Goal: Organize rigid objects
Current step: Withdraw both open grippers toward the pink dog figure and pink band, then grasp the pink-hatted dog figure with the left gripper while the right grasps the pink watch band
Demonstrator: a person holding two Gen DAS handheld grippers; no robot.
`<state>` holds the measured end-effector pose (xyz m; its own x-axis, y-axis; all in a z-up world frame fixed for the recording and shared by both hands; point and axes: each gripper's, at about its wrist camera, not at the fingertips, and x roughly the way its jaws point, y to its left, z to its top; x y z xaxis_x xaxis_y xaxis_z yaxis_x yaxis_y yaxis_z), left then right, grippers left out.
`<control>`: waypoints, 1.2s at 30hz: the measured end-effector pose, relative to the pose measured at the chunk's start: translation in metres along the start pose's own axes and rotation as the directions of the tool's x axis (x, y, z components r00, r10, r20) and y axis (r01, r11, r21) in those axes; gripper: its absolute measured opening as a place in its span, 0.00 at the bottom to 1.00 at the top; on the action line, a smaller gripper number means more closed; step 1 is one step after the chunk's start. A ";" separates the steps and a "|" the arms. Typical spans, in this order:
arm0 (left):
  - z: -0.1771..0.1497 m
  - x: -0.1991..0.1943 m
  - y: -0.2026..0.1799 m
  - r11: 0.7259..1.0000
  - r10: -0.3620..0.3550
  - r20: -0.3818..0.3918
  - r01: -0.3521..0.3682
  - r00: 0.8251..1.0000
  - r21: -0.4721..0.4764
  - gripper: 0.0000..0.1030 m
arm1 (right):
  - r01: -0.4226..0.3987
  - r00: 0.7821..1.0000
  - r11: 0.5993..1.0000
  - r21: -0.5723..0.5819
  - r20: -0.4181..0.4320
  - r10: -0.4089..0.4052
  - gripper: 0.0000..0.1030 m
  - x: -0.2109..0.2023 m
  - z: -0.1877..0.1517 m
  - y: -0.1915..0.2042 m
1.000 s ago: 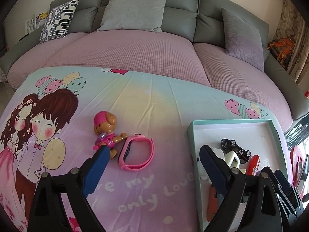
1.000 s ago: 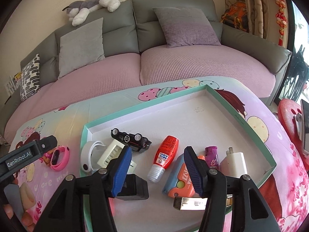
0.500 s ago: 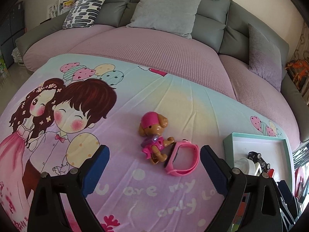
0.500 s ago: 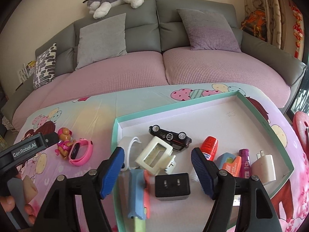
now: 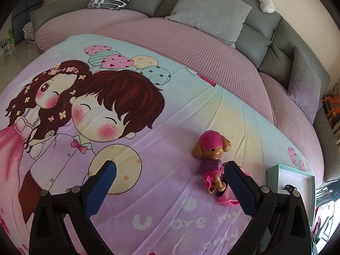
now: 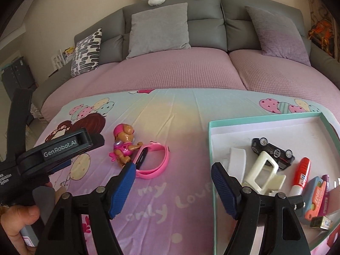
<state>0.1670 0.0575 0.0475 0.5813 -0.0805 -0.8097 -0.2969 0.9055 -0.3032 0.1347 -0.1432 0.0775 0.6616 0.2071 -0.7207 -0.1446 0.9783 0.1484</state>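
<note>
Clearly, left hand-held gripper (image 6: 61,148) reads "GenRobot.AI".

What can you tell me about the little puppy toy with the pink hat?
The puppy toy is a small figure of shiny hard plastic, it seems, with a tan face, floppy brown ears, a bright pink cap and a pink and purple outfit. It lies on its back on the cartoon bedsheet, outside the teal tray. One paw reaches to the pink wristband beside it and seems to touch it. No tool is holding it.
</note>
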 end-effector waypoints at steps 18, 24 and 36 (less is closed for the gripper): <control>0.014 0.050 -0.025 0.980 -0.122 -0.115 0.138 0.986 0.142 0.77 | -0.016 0.994 0.996 -0.087 -0.109 0.006 0.70 0.068 -0.004 0.033; 0.016 0.052 -0.033 0.972 -0.125 -0.107 0.144 0.986 0.184 0.54 | -0.032 0.994 0.996 -0.083 -0.110 0.023 0.58 0.074 -0.005 0.032; 0.002 0.014 -0.032 0.968 -0.202 -0.072 0.210 0.977 0.136 0.41 | -0.043 0.998 0.999 -0.022 -0.054 0.041 0.57 0.026 -0.006 0.020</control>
<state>0.1860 0.0281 0.0469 0.5731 -0.2913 -0.7660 -0.0620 0.9166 -0.3950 0.1452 -0.1186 0.0575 0.6145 0.2468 -0.7493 -0.1889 0.9682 0.1639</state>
